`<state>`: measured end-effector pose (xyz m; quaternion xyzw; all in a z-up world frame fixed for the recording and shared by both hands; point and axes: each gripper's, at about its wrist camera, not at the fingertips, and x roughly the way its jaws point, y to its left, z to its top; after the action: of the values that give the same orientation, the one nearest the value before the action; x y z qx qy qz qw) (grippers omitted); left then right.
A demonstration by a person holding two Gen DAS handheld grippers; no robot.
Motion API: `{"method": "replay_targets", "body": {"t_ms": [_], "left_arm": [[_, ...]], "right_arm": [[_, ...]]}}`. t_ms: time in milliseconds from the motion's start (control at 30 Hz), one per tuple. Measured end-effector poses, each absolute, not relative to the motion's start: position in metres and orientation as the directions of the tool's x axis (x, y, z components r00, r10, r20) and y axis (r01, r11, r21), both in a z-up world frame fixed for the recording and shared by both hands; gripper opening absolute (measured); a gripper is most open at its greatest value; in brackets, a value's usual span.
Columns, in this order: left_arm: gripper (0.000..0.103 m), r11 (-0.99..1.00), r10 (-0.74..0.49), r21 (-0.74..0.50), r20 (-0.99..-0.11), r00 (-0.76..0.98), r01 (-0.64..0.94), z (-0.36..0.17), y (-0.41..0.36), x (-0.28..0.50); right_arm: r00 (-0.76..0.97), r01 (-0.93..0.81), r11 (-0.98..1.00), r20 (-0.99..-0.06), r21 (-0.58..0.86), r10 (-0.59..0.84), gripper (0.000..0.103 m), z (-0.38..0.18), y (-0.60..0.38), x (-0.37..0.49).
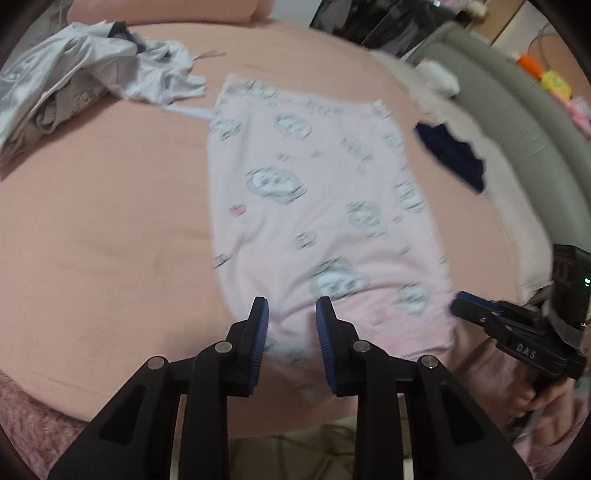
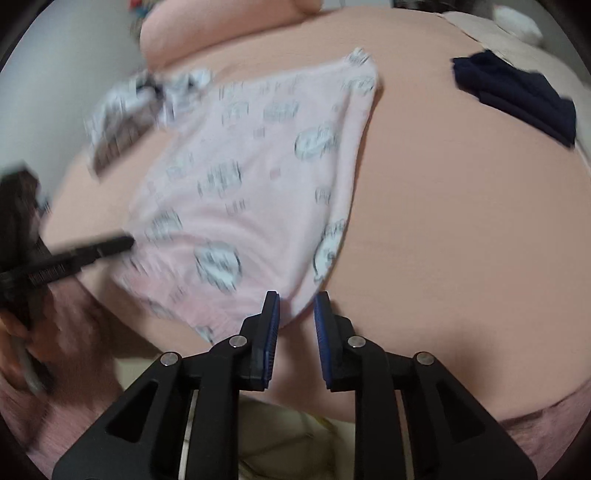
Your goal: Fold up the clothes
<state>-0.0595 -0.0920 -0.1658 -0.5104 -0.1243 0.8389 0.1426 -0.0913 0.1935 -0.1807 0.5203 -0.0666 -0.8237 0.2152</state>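
A pale pink garment (image 1: pixel 314 192) printed with grey motifs lies spread flat on the pink bedsheet (image 1: pixel 110 221). My left gripper (image 1: pixel 291 314) hovers at its near hem. The jaws stand apart with hem cloth in the gap, and the pads (image 1: pixel 260 325) do not press on it. In the right wrist view, the same garment (image 2: pixel 258 184) runs away from my right gripper (image 2: pixel 297 306). That gripper is open over the near right corner, with only the corner's tip between the fingers. Each gripper shows in the other's view: the right gripper (image 1: pixel 460 301) and the left gripper (image 2: pixel 129 242).
A crumpled grey-white heap of clothes (image 1: pixel 85 74) lies at the far left. A folded navy garment (image 2: pixel 517 96) sits far right on the bed, and a pink pillow (image 2: pixel 207 33) lies at the head. A grey padded edge (image 1: pixel 517 122) borders the right side. The bed's near edge is just below the grippers.
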Motion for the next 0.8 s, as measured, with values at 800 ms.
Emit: {"method": "replay_targets", "body": {"t_ms": [800], "left_arm": [[0.039,-0.885,0.425,-0.464,-0.844,-0.327,0.047,-0.196,-0.092,-0.050]], "right_arm": [[-0.310,0.271,-0.885,-0.836,0.379,-0.453,0.023,-0.183,0.178,-0.063]]}}
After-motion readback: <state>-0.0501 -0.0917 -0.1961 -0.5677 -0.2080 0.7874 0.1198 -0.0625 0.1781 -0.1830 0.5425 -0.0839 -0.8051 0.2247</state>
